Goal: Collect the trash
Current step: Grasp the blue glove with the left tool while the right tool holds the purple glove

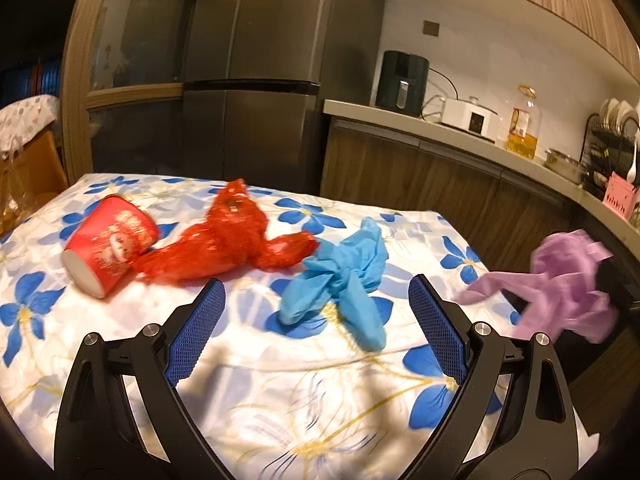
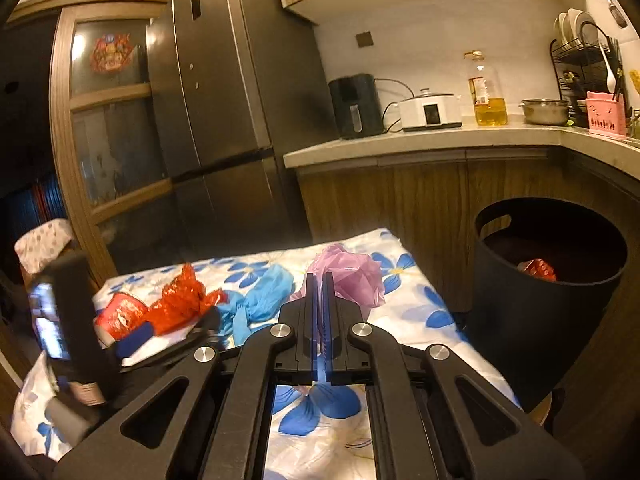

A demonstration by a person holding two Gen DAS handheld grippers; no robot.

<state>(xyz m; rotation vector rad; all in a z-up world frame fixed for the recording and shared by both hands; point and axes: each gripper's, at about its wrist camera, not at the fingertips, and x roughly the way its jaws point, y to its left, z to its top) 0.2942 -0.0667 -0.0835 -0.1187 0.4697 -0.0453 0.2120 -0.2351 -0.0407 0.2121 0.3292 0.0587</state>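
On the flowered tablecloth (image 1: 248, 364) lie a tipped red paper cup (image 1: 110, 246), a crumpled red plastic bag (image 1: 232, 240) and a blue plastic bag (image 1: 340, 276). My left gripper (image 1: 316, 292) is open, just short of the blue bag. My right gripper (image 2: 319, 280) is shut on a purple plastic bag (image 2: 348, 276), held above the table's right edge; the bag also shows in the left wrist view (image 1: 560, 280). A black trash bin (image 2: 548, 280) stands right of the table with red trash inside.
A dark fridge (image 2: 224, 112) stands behind the table. The counter (image 2: 440, 140) carries an air fryer, a cooker, an oil bottle, a steel bowl and a dish rack. The left gripper's body (image 2: 68, 312) is at the table's left.
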